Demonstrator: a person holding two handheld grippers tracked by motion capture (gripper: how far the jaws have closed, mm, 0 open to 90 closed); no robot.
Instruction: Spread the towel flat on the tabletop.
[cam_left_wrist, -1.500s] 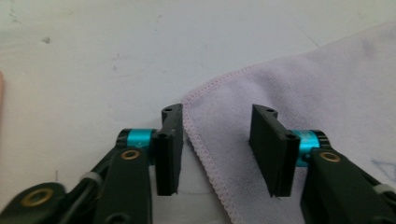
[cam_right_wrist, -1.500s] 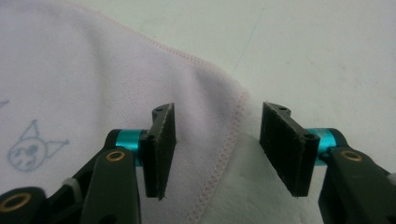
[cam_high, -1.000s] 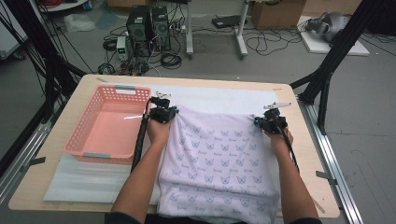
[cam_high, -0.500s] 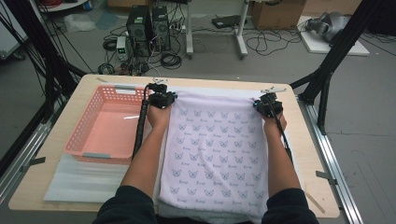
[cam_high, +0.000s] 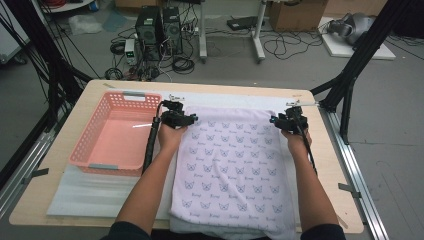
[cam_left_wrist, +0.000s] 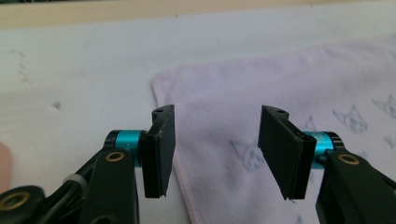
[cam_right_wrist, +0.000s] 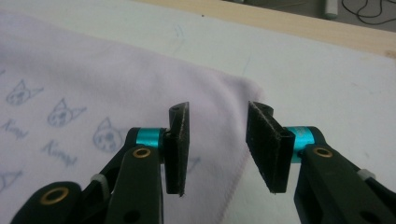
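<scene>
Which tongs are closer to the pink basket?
Left. The left tongs sit open at the towel's far left corner, right beside the basket. The right tongs sit open at the towel's far right corner, a whole towel width away.

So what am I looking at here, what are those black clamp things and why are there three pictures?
A person sits at a table and holds a hand tool in each hand: a gripper with two black fingers. One picture comes from a camera above the table. The other two come from small cameras riding on each gripper, looking along its fingers. On the table lie a white mat, a pink basket and a pale towel printed with small cat faces. The left gripper sits over the towel's far left corner, the right gripper over its far right corner. Both have just been opening: the fingers stand apart with the towel lying flat beneath them, so nothing is held now.
</scene>
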